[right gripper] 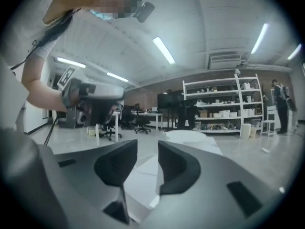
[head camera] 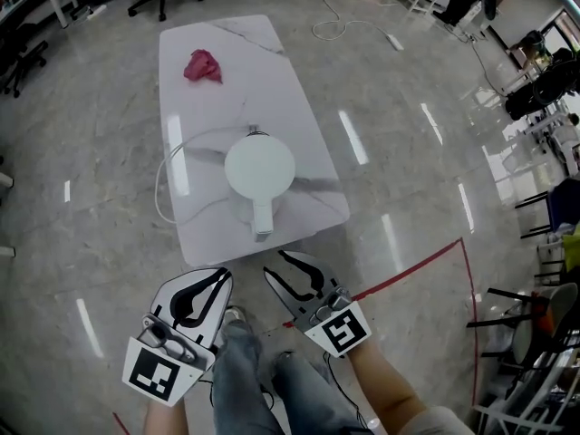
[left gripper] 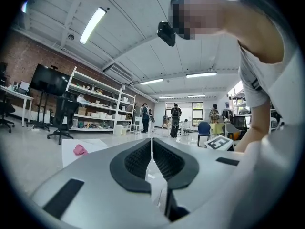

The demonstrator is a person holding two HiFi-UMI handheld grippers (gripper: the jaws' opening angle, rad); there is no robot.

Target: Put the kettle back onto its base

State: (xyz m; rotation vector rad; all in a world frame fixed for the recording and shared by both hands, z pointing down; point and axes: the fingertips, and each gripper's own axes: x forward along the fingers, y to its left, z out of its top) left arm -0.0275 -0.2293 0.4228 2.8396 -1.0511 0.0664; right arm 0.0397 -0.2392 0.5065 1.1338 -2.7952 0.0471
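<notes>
Nearest me, my left gripper [head camera: 217, 277] [left gripper: 151, 142] is clenched on nothing, its black pads meeting at the tips, while my right gripper [head camera: 276, 265] [right gripper: 147, 147] is released, jaws apart and empty. Well beyond both, the round white electric kettle [head camera: 260, 170] stands upright on the near end of the white marble-patterned table [head camera: 299, 125], its handle pointing at me and its body hiding whatever lies under it. A thin white cord [head camera: 163, 188] loops off its left side, and a crumpled pink cloth [head camera: 202, 66] lies at the far end.

On the desk [head camera: 272, 71]: kettle [head camera: 260, 170] toward the near edge, cord [head camera: 168, 184] looping out to its left, cloth [head camera: 202, 66] near the far left corner. Before the near edge, left claw [head camera: 207, 290] and right claw [head camera: 297, 277] side by side.
</notes>
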